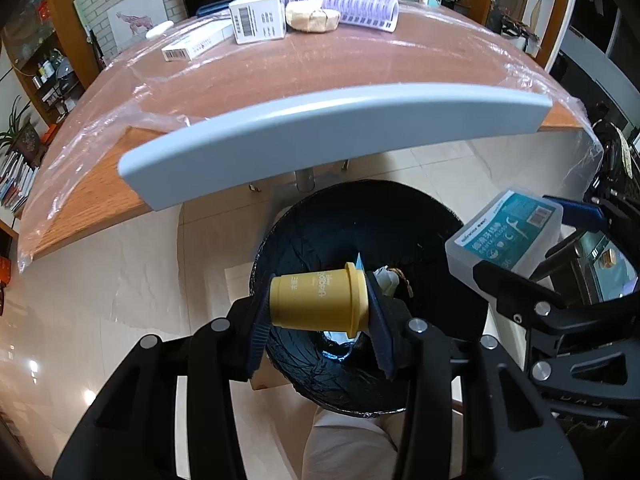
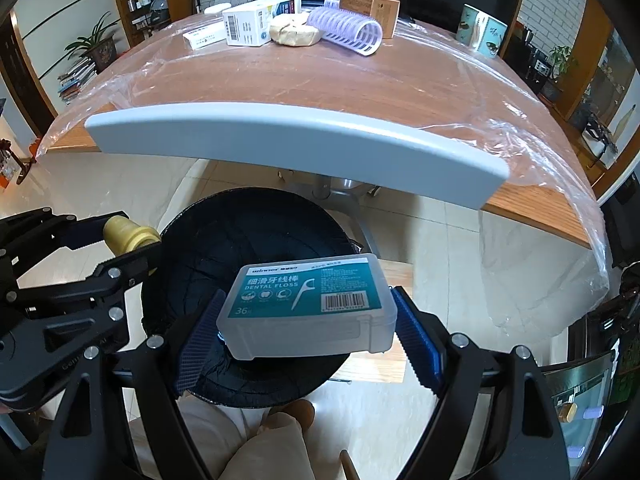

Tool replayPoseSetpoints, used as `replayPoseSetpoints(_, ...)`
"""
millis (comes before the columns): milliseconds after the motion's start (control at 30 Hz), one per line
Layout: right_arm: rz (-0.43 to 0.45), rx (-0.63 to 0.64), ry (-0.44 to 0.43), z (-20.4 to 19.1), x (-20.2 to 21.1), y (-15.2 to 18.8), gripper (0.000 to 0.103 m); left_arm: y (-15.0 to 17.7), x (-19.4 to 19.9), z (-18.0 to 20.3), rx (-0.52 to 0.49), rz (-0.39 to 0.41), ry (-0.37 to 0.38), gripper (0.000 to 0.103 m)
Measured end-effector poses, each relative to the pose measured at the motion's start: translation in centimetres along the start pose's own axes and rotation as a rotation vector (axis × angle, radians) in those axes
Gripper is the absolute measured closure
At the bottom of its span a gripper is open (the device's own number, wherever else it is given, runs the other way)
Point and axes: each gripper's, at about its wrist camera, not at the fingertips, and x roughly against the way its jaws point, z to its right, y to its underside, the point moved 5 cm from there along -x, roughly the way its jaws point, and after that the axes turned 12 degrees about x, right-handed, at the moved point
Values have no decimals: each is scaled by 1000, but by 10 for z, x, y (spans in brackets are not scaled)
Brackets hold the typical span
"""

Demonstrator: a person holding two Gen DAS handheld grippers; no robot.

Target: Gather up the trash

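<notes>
In the left wrist view, the left gripper is clamped on a small yellow cup; the cup lies on its side between the two fingers, one pad on its bottom and one on its wide rim; right below the gripper is the black trash bin with a black bag inside, and a bit of trash already sits in it; the cup looks light and stiff, maybe a little slippery, so a hold on both ends like this seems safe; off to the right side of this gripper, the right gripper comes in with a floss box over the bin's edge; far ahead, past the grey chair back, is the counter under a plastic sheet, with boxes and hair rollers at its far side. In the right wrist view, the right gripper is clamped on the floss box, one blue pad on each short end; the box hangs flat just over the trash bin; it looks like clear hard plastic, light and smooth, so it could slip if the hold goes loose; to the left of this gripper, the left gripper holds the yellow cup at the bin's rim; I think both things are ready to drop in.
</notes>
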Motion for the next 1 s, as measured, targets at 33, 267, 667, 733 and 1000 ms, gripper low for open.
replayPoseSetpoints(33, -2, 0, -1, 0, -1, 0, 22, 0, -2, 0, -2, -6, 0, 58)
replayPoseSetpoints(267, -28, 6, -11, -2, -18, -3, 22, 3, -19, -3, -17, -50, 6, 58)
replayPoseSetpoints(667, -61, -42, -23, 5, -34, -2, 21, 5, -37, -1, -51, -105, 47, 47)
replayPoseSetpoints(733, -57, -69, -27, 11, -34, -2, 21, 2, -37, -3, -48, -91, 40, 34)
replayPoseSetpoints(1000, -25, -124, -57, 22, -20, 2, 16, -3, -30, -6, -51, -82, 55, 31)
